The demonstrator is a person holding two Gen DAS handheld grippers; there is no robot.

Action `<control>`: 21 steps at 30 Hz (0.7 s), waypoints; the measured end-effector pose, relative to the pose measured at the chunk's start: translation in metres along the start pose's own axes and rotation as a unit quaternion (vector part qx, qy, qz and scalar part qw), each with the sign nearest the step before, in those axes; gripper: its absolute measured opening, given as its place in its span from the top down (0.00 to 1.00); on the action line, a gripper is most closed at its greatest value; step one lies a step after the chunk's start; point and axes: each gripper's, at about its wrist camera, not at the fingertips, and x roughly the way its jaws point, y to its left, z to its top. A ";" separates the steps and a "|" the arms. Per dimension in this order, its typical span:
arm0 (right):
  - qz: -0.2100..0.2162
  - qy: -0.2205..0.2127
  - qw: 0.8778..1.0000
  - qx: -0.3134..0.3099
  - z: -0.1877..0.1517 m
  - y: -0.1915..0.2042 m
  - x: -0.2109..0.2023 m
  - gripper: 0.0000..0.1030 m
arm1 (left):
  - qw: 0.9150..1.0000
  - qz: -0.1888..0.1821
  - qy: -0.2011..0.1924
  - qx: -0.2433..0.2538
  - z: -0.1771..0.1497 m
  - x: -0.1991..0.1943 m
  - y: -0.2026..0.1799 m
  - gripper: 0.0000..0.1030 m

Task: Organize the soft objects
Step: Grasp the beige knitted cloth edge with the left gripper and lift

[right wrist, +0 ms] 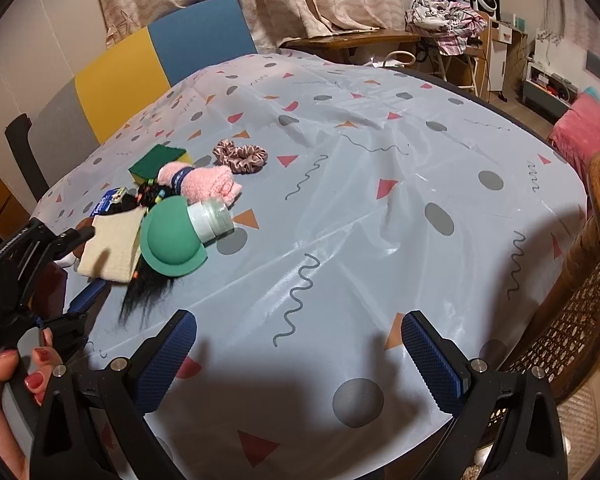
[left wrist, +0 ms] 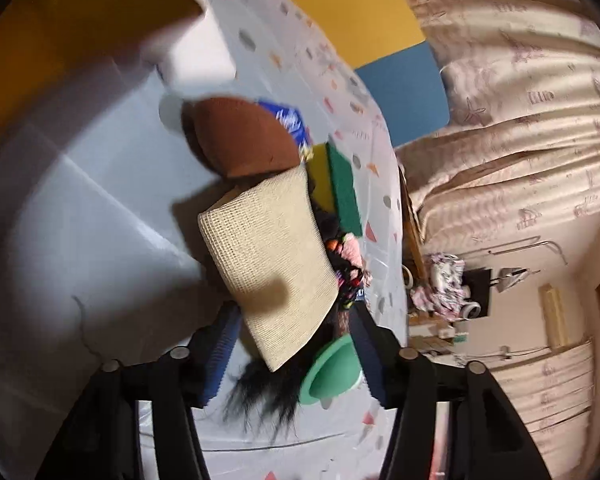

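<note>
A pile of soft things lies at the table's left edge. My left gripper [left wrist: 290, 344] is open around a beige woven cloth [left wrist: 268, 252] that lies on black hair [left wrist: 260, 392]; its jaws stand on either side without closing on it. The cloth [right wrist: 110, 250] also shows in the right wrist view. A green foam cap [right wrist: 172, 244] on a taped roll [right wrist: 212, 220], a pink towel [right wrist: 204, 184], a green and yellow sponge [right wrist: 158, 162] and a pink scrunchie [right wrist: 240, 154] lie around. My right gripper [right wrist: 300, 354] is open and empty over the tablecloth [right wrist: 380, 200].
A brown pad [left wrist: 240, 140] and a blue packet [left wrist: 288, 120] lie beyond the cloth. A white box [left wrist: 100, 240] stands left of the pile. A yellow and blue chair [right wrist: 160, 60] stands behind the table, a wicker chair [right wrist: 588, 280] at right.
</note>
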 end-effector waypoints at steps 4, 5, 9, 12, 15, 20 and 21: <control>-0.001 0.004 1.000 0.002 -0.001 0.000 0.002 0.00 | 0.999 -0.022 0.026 -0.038 0.003 0.015 0.006 0.73; -0.001 0.004 1.000 0.001 -0.001 0.000 0.002 0.00 | 0.999 -0.024 0.028 -0.039 0.003 0.016 0.006 0.80; -0.002 0.007 1.000 0.003 -0.001 -0.001 0.004 0.00 | 0.998 -0.045 0.025 -0.036 0.000 0.012 -0.002 0.84; -0.002 0.014 1.000 0.008 -0.002 -0.003 0.007 0.00 | 0.997 0.068 0.032 -0.014 -0.009 0.009 -0.007 0.64; 0.000 0.023 1.000 0.012 -0.003 -0.004 0.010 0.00 | 0.995 0.098 0.022 0.008 -0.013 0.006 -0.020 0.49; 0.001 0.026 1.000 0.017 -0.003 -0.006 0.011 0.00 | 0.994 0.109 0.011 0.015 -0.007 0.021 -0.037 0.29; 0.001 0.026 1.000 0.018 -0.002 -0.006 0.011 0.00 | 0.995 0.096 0.003 0.006 -0.002 0.025 -0.034 0.29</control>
